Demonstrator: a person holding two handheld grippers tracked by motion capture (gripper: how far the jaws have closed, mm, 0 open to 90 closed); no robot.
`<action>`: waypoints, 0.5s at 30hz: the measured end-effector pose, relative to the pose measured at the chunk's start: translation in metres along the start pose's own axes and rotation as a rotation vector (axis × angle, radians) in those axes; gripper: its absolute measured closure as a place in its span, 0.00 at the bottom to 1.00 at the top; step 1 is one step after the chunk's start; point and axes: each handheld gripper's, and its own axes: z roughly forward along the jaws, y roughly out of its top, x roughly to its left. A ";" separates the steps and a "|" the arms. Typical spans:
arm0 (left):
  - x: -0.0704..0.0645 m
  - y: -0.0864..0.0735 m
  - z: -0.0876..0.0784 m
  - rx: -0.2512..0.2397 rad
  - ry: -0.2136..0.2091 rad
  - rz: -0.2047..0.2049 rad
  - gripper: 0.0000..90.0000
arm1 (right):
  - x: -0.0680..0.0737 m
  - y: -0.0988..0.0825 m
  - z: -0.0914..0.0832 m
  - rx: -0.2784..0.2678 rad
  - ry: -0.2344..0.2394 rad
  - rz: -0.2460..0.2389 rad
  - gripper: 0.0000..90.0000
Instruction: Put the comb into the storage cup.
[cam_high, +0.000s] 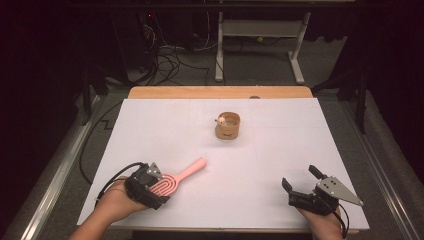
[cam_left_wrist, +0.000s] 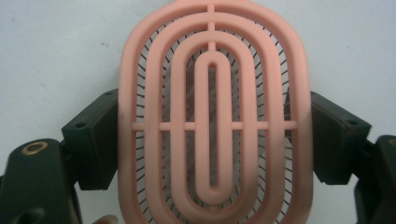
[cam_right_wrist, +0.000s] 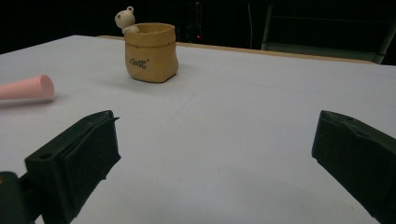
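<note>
A pink hairbrush lies on the white table sheet at the front left, its handle pointing to the far right. My left gripper is shut on the brush's oval head, one black pad pressed on each long side. Its handle end also appears in the right gripper view. At the front right, my right gripper rests open, jaws wide apart with bare sheet between them.
A tan sack-shaped cup with a small bear figure on its rim stands at the middle far side of the sheet. Beyond the wooden table edge are floor cables and a white desk frame.
</note>
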 end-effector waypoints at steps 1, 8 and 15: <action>0.000 0.000 0.000 -0.005 0.000 -0.001 0.20 | 0.000 0.000 0.000 0.001 0.000 -0.001 0.01; -0.001 0.002 0.000 -0.029 0.025 0.008 0.20 | -0.001 0.000 -0.002 -0.003 -0.002 -0.003 0.01; -0.002 0.009 -0.004 -0.064 0.006 0.001 0.20 | 0.000 0.001 -0.001 0.001 0.000 -0.012 0.01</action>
